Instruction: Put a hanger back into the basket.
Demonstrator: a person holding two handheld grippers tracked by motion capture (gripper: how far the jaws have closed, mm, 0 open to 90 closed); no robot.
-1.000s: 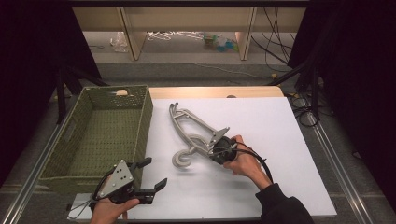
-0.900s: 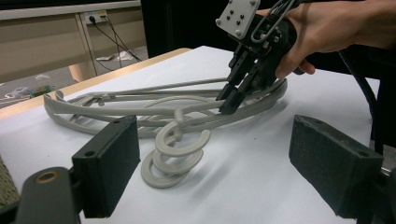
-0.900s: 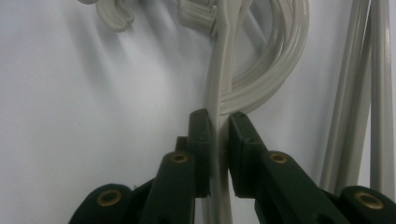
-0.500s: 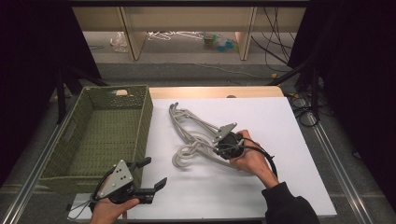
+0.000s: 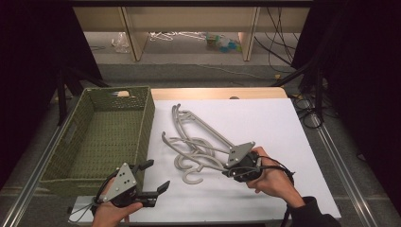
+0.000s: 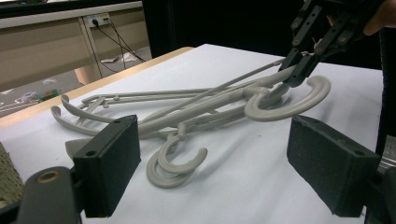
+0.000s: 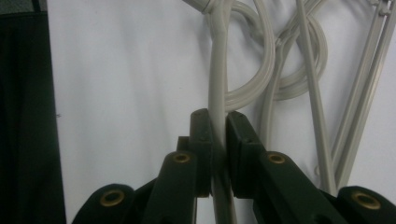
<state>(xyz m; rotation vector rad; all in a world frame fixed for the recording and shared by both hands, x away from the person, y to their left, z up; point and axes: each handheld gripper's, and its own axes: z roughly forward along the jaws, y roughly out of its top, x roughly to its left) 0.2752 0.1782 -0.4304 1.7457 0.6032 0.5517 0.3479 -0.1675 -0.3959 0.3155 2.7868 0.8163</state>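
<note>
My left gripper (image 5: 150, 182), at the lower left of the high view, is a black body topped by a grey three-cornered plate with small dark holes, and a thin cable loops from its rear. My right gripper (image 5: 226, 166), lower centre-right, bears the same grey plate and a black cable, with a dark sleeve behind it. Up close, its jaws are matt black blocks on black links with brass-coloured rivets.

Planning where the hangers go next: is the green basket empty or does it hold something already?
Empty. The high view looks straight into the green basket and shows only its bare woven floor; the grey hangers lie on the white table.
</note>
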